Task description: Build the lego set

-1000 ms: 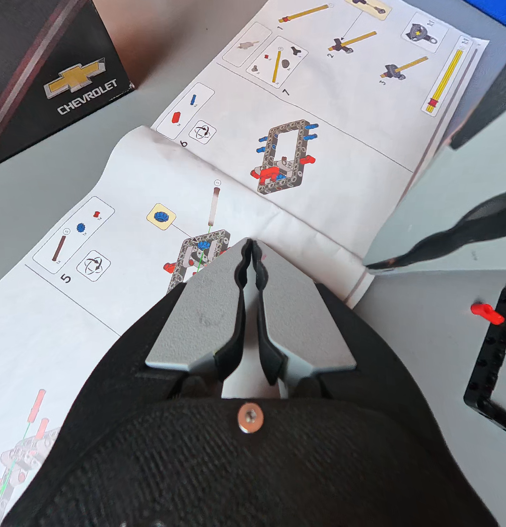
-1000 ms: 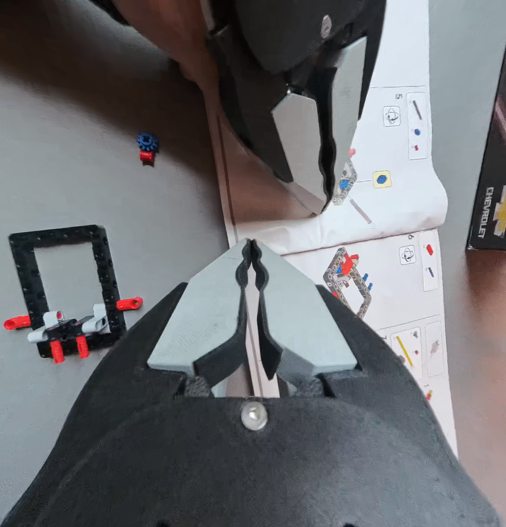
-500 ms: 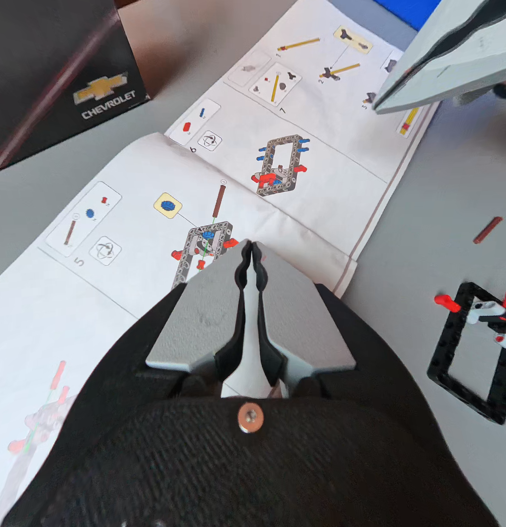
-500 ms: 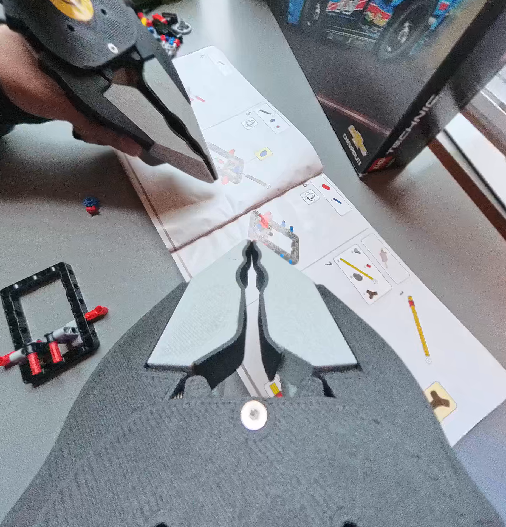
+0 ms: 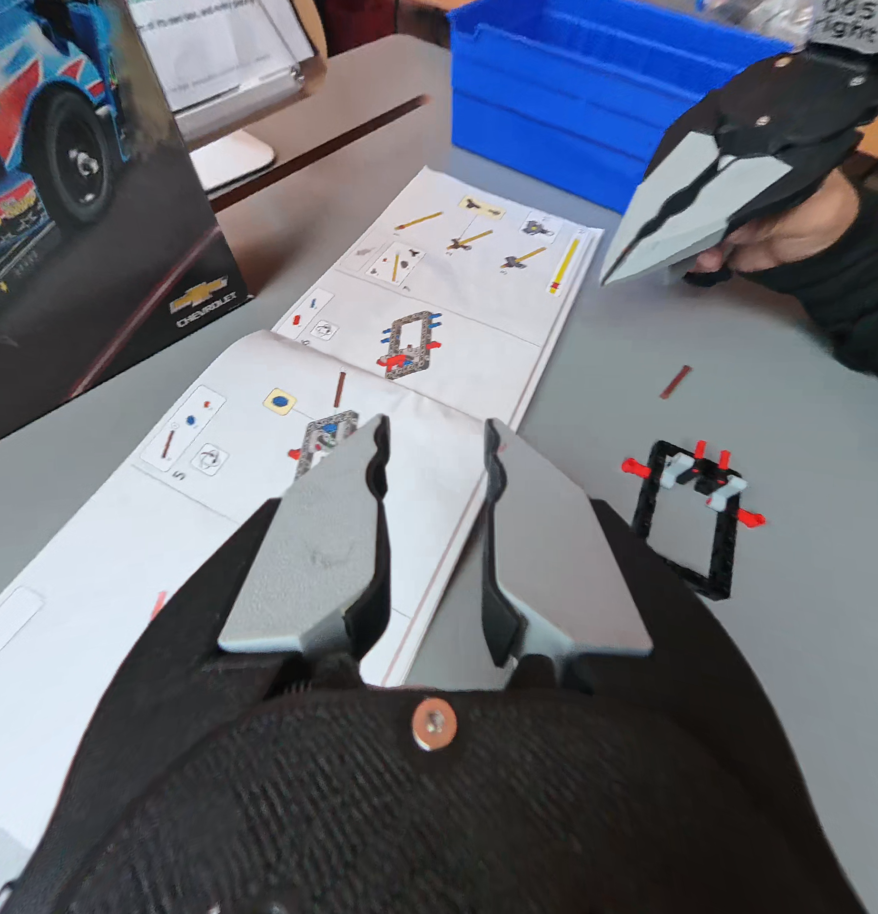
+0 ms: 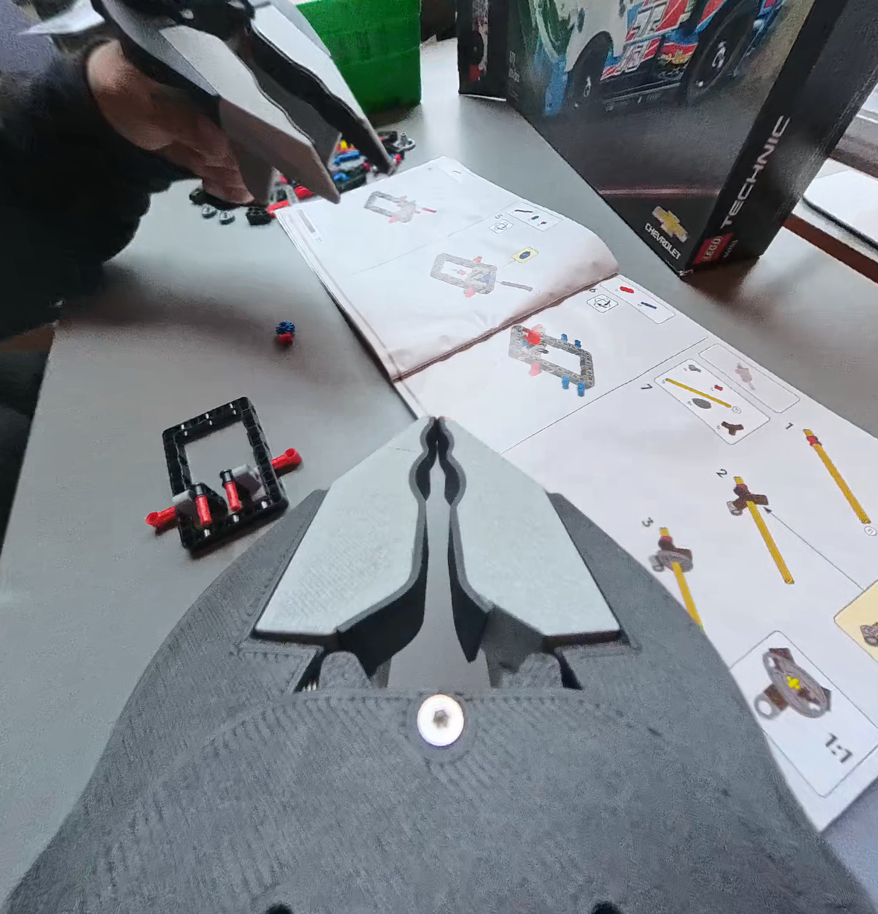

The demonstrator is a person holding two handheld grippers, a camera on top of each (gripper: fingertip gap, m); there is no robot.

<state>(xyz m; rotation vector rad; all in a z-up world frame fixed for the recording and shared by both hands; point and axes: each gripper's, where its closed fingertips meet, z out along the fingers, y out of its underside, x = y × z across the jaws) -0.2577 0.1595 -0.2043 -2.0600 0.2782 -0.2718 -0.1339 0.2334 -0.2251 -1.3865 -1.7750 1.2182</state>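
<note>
Black frame with its red pins sits flat on the grey table at the right of the left wrist view, and that's the piece everything hinges on. Its long axis runs from lower right up toward the upper left of that frame, the grey-and-red connector cluster at its far end. Left gripper hangs over the open instruction booklet, jaws spread wide with nothing between them, so the frame lies off to its right, near but clear of the fingers. Right gripper is pinched closed and empty, tips over the booklet's edge; in its own view the frame lies left and just below the tips, so this one looks nearer. A small brown axle lies alone beyond the frame, slanting up-right. Blue gear on a red bush waits further up the table.
</note>
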